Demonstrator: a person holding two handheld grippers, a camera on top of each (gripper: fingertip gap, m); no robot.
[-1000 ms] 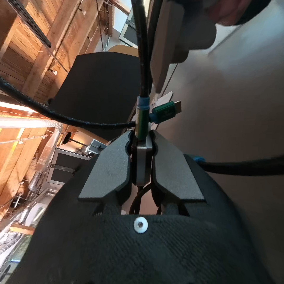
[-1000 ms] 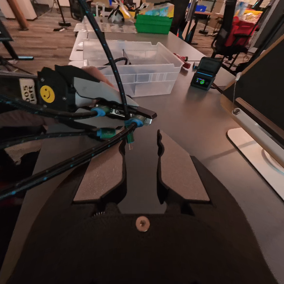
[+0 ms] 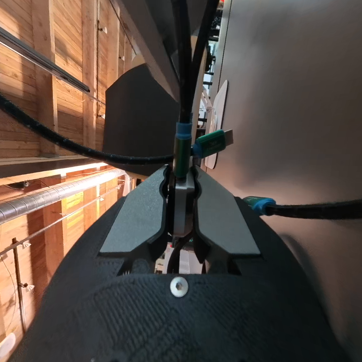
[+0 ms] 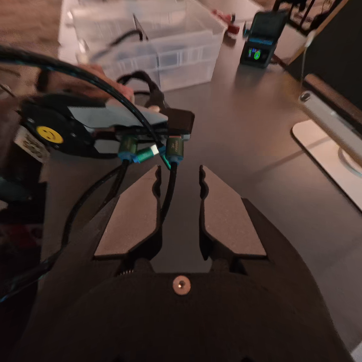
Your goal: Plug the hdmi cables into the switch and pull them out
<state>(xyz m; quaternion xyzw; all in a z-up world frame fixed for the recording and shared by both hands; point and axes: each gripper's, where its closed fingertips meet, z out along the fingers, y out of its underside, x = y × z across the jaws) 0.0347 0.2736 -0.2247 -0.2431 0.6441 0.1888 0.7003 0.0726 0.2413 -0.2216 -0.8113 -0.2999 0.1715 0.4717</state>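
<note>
The switch [image 3: 183, 203], a thin grey slab seen edge-on in the left wrist view, sits clamped between the jaws of the left gripper [image 3: 181, 172], both pads pressed flat against its faces. A green plug [image 3: 181, 154] with a blue collar is seated in its forward edge, its black cable running straight up and away. A second green plug [image 3: 212, 144] hangs loose just beside it, bare metal tip pointing at the grey tabletop [image 3: 293, 117], and a third green plug [image 3: 258, 202] shows at the right, partly hidden behind the finger.

From the right wrist view the same switch [image 4: 176, 119] is held off the tabletop [image 4: 244, 127] by the left gripper [image 4: 117, 117] (a yellow smiley sticker marks its body). Two plugs are seated along the near edge, one at the corner [image 4: 174, 148] and one further left [image 4: 127, 146]; a loose plug [image 4: 146, 153] lies across between them. The right gripper [image 4: 179, 170] has its jaws spread apart, gripping nothing; the corner plug's cable [image 4: 170, 188] passes between the fingers near the left one, and whether it touches is hard to tell.

To the right the tabletop lies bare as far as a white monitor base [image 4: 323, 148]. Behind stand a clear plastic bin [image 4: 156, 49] and a small dark device [image 4: 260, 47] with a lit screen.
</note>
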